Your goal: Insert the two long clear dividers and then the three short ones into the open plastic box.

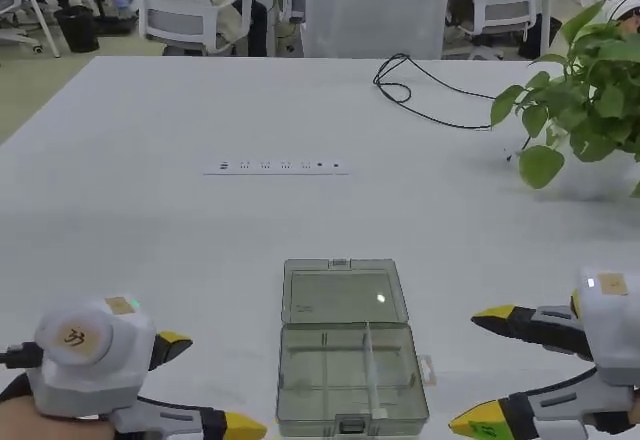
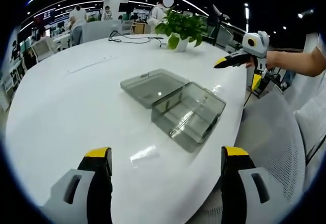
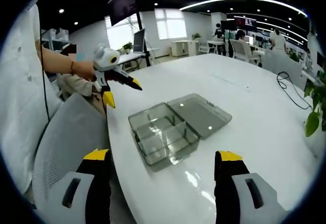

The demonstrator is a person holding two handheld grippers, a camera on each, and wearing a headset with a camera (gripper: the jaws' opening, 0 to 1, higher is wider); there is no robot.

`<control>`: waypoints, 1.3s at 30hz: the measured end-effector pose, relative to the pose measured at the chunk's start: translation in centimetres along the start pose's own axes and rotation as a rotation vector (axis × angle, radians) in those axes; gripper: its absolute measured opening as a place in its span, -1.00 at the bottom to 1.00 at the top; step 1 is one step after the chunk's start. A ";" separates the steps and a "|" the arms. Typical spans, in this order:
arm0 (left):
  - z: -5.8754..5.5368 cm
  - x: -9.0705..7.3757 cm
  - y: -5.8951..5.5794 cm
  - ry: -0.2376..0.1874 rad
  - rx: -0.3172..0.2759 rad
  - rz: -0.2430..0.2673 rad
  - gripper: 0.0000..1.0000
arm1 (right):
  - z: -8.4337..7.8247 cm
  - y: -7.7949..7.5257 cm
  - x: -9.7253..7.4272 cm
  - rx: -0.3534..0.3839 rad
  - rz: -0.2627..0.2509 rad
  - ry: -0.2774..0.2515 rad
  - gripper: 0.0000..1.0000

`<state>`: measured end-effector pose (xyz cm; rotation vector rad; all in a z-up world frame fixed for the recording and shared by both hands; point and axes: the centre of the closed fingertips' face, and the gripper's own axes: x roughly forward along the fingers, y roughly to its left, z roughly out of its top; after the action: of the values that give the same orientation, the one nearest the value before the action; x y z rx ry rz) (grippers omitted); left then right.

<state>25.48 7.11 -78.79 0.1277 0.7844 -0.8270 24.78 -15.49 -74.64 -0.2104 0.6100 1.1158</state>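
Observation:
The open clear plastic box [image 1: 300, 400] lies near the table's front edge, its lid [image 1: 345, 292] flat on the far side. Clear dividers [image 1: 370, 365] stand inside the tray and split it into compartments; I cannot tell how many. My left gripper [image 1: 210, 383] is open to the left of the box, holding nothing. My right gripper [image 1: 480, 370] is open to its right, also holding nothing. The left gripper view has its own jaws [image 2: 165, 155] apart, the box [image 2: 188, 112] ahead and the right gripper [image 2: 238, 72] beyond. The right gripper view shows its jaws [image 3: 163, 156] apart, the box [image 3: 163, 135] and the left gripper [image 3: 122, 93].
A white power strip [image 1: 278, 167] lies mid-table beyond the box. A black cable [image 1: 420, 90] curls at the back, and a potted plant [image 1: 580, 100] stands at the right. Office chairs [image 1: 375, 20] line the far edge. The table's near edge runs just under the grippers.

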 end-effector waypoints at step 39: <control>-5.5 2.5 3.5 0.339 0.010 0.197 -0.21 | -0.3 0.2 -0.1 0.028 -0.009 -0.032 0.63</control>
<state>25.84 10.09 -85.08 0.3549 1.0680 -0.6289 24.45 -15.64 -74.79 -0.1707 0.5949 1.1000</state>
